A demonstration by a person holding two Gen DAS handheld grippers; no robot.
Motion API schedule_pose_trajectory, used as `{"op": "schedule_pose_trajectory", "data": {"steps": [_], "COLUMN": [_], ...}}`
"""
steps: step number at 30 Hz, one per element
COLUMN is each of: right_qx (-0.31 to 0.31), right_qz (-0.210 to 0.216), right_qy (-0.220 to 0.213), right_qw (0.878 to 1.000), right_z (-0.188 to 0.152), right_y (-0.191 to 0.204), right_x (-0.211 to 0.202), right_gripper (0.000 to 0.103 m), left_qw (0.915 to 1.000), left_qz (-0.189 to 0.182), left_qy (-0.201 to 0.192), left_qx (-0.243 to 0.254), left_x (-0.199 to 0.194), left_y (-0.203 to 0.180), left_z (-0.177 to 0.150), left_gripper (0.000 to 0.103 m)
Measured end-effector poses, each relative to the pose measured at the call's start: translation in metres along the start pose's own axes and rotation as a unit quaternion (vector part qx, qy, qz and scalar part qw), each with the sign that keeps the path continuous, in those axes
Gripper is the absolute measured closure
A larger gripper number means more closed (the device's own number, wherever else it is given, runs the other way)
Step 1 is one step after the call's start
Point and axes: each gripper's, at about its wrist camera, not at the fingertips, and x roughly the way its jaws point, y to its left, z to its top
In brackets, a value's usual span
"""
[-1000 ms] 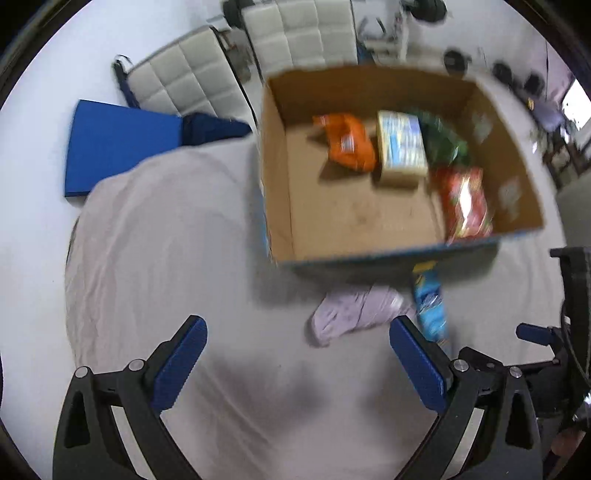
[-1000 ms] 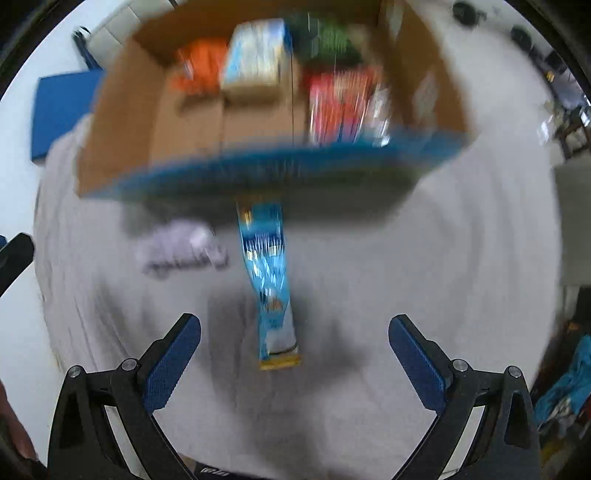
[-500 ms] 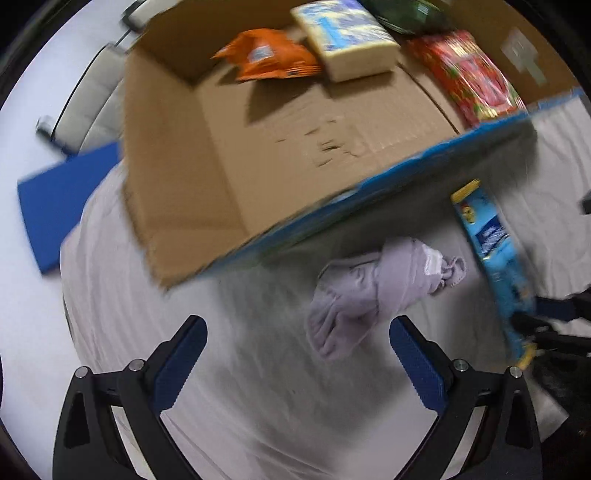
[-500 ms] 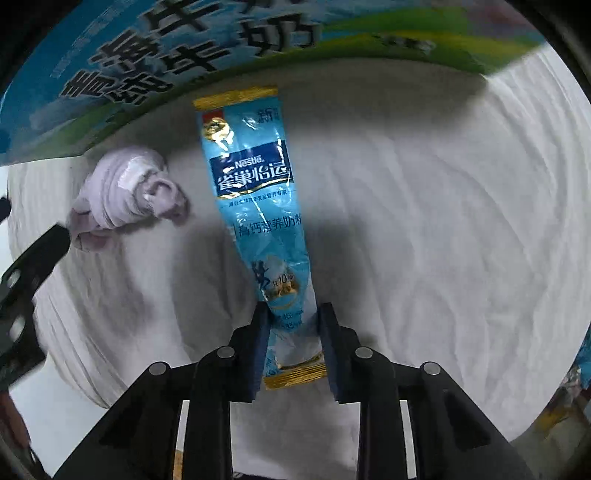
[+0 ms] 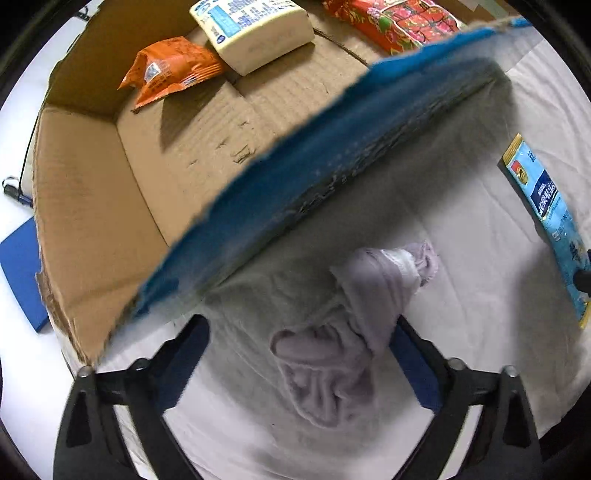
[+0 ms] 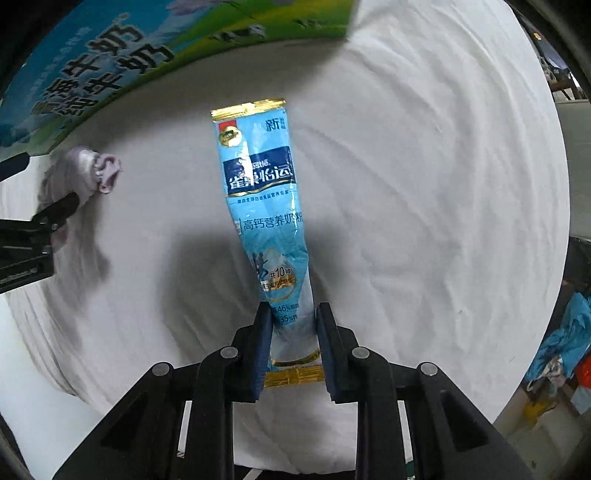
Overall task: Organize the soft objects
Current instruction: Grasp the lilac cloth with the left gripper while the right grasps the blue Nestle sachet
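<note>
The right tongs [image 6: 291,332], wide apart a second ago, have clamped narrow on the lower end of the blue milk-powder sachet [image 6: 266,206], which lies along the white-draped surface [image 6: 424,184] in front of the cardboard box [image 5: 110,206]. The left tongs [image 5: 295,354] have dropped over the crumpled lilac cloth [image 5: 343,343] and are closing, the cloth between the blades (the right blade touching, the left not). Both loose soft items look set for lifting into the box, which already holds an orange packet [image 5: 170,70], a pale wrapped block [image 5: 255,29] and a red pack [image 5: 399,18].
</note>
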Motion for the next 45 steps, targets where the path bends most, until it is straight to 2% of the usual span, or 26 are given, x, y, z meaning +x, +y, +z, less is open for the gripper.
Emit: {"op": "schedule_pose_trajectory", "data": {"steps": [1, 2, 5, 6, 7, 9, 11, 13, 15, 17, 19, 21, 23, 24, 25, 26, 27, 28, 33, 35, 37, 38, 39, 40, 44, 45], "right_qx": [0.001, -0.001, -0.002, -0.003, -0.003, -0.004, -0.006, 0.005, 0.015, 0.025, 0.028, 0.027, 0.028, 0.031, 0.033, 0.03, 0.025, 0.024, 0.02, 0.019, 0.015, 0.013, 0.012, 0.01, 0.009, 0.01], "right_qz": [0.002, 0.002, 0.008, 0.011, 0.015, 0.022, 0.032, 0.048, 0.058, 0.062, 0.058, 0.044, 0.045, 0.043, 0.031, 0.012, 0.0, -0.006, -0.016, -0.013, -0.013, -0.013, -0.013, -0.013, -0.013, -0.014], "right_qy": [0.0, 0.0, 0.0, 0.001, 0.001, 0.006, 0.018, 0.021, 0.02, 0.013, 0.004, 0.0, 0.003, 0.001, -0.001, -0.011, -0.016, -0.018, -0.015, -0.011, -0.009, -0.008, -0.007, -0.007, -0.009, -0.009], "right_qw": [1.0, 1.0, 1.0, 1.0, 1.0, 1.0, 0.999, 0.999, 0.998, 0.998, 0.998, 0.999, 0.999, 0.999, 0.999, 0.999, 1.0, 1.0, 1.0, 1.0, 1.0, 1.0, 1.0, 1.0, 1.0, 1.0], "right_z": [-0.002, -0.005, -0.005, -0.003, -0.001, 0.002, 0.004, 0.009, 0.014, 0.019, 0.024, 0.032, 0.038, 0.039, 0.039, 0.039, 0.039, 0.039, 0.039, 0.037, 0.038, 0.036, 0.033, 0.039, 0.036, 0.037], "right_y": [0.0, 0.0, -0.002, -0.001, 0.001, -0.009, -0.016, -0.021, -0.03, -0.034, -0.036, -0.034, -0.032, -0.032, -0.031, -0.028, -0.025, -0.024, -0.021, -0.006, -0.009, -0.007, -0.009, -0.012, -0.006, -0.005], "right_x": [0.001, 0.001, 0.001, 0.0, 0.0, -0.006, -0.008, -0.008, -0.011, -0.013, -0.015, -0.012, -0.006, -0.003, -0.002, -0.005, -0.006, -0.006, -0.011, -0.004, -0.003, -0.001, -0.003, 0.0, 0.003, 0.004], "right_gripper": [0.077, 0.077, 0.077, 0.077, 0.077, 0.077, 0.076, 0.076, 0.071, 0.051, 0.04, 0.04, 0.04, 0.041, 0.046, 0.055, 0.059, 0.068, 0.072, 0.073, 0.073, 0.073, 0.073, 0.073, 0.073, 0.073], "left_qw": [0.9987, 0.9974, 0.9974, 0.9959, 0.9922, 0.9811, 0.9621, 0.9371, 0.9241, 0.9129, 0.9052, 0.9056, 0.9125, 0.9173, 0.9214, 0.9262, 0.9289, 0.9305, 0.9359, 0.9374, 0.946, 0.9496, 0.9505, 0.9509, 0.9506, 0.9504], "left_qz": [-0.046, -0.061, -0.042, -0.044, -0.063, -0.105, -0.152, -0.203, -0.227, -0.239, -0.254, -0.254, -0.243, -0.234, -0.226, -0.216, -0.212, -0.212, -0.214, -0.211, -0.194, -0.184, -0.179, -0.176, -0.167, -0.166], "left_qy": [0.014, 0.026, 0.023, 0.023, 0.026, 0.034, 0.055, 0.074, 0.075, 0.083, 0.072, 0.065, 0.058, 0.054, 0.05, 0.046, 0.046, 0.05, 0.094, 0.11, 0.096, 0.092, 0.09, 0.089, 0.083, 0.081], "left_qx": [-0.014, -0.027, -0.054, -0.075, -0.105, -0.159, -0.219, -0.275, -0.298, -0.32, -0.333, -0.333, -0.324, -0.317, -0.312, -0.306, -0.3, -0.294, -0.264, -0.254, -0.241, -0.236, -0.238, -0.239, -0.248, -0.25], "left_x": [0.001, 0.003, 0.004, 0.003, 0.003, 0.002, 0.004, 0.006, 0.007, 0.006, 0.0, -0.005, -0.011, -0.015, -0.015, -0.016, -0.015, -0.009, 0.024, 0.037, 0.034, 0.033, 0.031, 0.03, 0.027, 0.029], "left_y": [-0.002, -0.004, -0.015, -0.015, -0.013, -0.008, -0.002, 0.002, 0.005, 0.012, 0.017, 0.02, 0.028, 0.029, 0.031, 0.031, 0.034, 0.031, 0.01, 0.002, -0.002, -0.005, -0.009, -0.012, -0.017, -0.026], "left_z": [-0.003, -0.006, -0.015, -0.019, -0.024, -0.035, -0.047, -0.061, -0.069, -0.075, -0.079, -0.085, -0.083, -0.078, -0.076, -0.071, -0.065, -0.067, -0.048, -0.046, -0.048, -0.048, -0.048, -0.049, -0.034, -0.045], "left_gripper": [0.058, 0.061, 0.063, 0.064, 0.065, 0.066, 0.066, 0.066, 0.064, 0.063, 0.061, 0.059, 0.057, 0.051, 0.047, 0.046, 0.046, 0.045, 0.045, 0.045, 0.046, 0.046, 0.057, 0.064, 0.065, 0.066]}}
